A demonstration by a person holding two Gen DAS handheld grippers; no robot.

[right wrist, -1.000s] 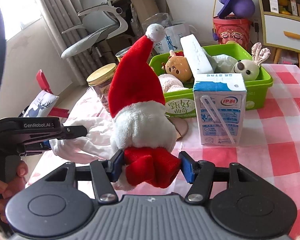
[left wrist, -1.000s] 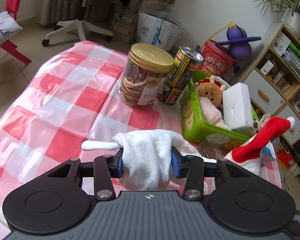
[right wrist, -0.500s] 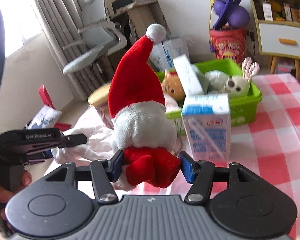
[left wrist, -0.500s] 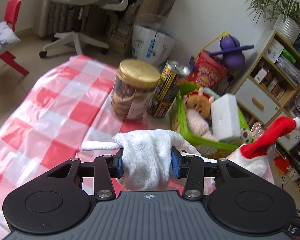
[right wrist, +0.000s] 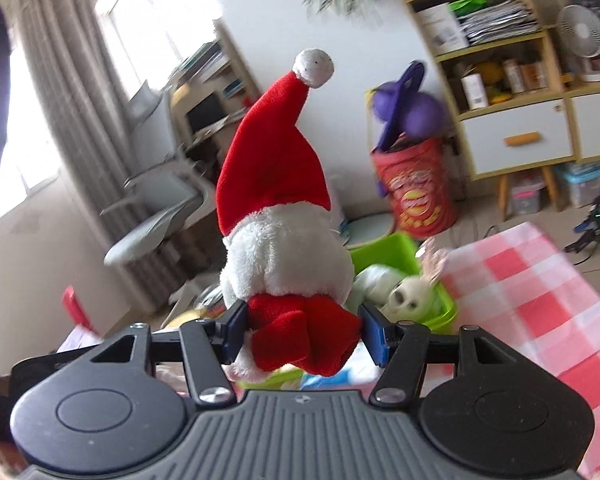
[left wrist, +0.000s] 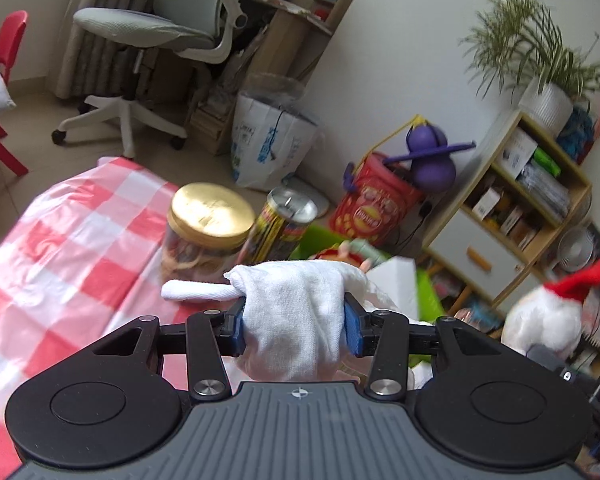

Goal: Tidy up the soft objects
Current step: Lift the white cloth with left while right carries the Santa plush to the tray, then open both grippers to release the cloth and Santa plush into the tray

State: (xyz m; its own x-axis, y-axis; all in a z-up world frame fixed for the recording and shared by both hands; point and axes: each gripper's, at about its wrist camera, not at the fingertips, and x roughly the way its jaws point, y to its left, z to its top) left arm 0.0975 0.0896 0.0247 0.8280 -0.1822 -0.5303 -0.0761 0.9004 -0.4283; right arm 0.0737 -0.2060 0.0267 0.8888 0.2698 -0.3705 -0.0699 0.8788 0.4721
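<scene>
Largest first: checkered tablecloth [left wrist: 72, 240], red and white, covers the table in both my wrist views. Green bin [right wrist: 384, 250] sits on it, ahead of both grippers; a pale bunny plush [right wrist: 406, 294] lies inside at the near right corner, more soft stuff behind it that's too blurred to name.

On the left view, a gold-lidded cookie jar [left wrist: 204, 232] and a tall can [left wrist: 280, 220] stand touching each other, just left of the bin.

Right gripper [right wrist: 302, 336]: pads pressed into the red lower body of the Santa plush [right wrist: 280, 216], jaws partway closed on it. Plush upright, hat tip and pompom pointing up, held above the table near the bin (same plush shows at the right edge of the left view).

Left gripper [left wrist: 294, 330]: clamped on a bunched white cloth [left wrist: 296, 312], jaws roughly mid-width, both blue pads sunk into the fabric. One rolled end sticks out left. Cloth is held above the table, in front of the jar and bin.
</scene>
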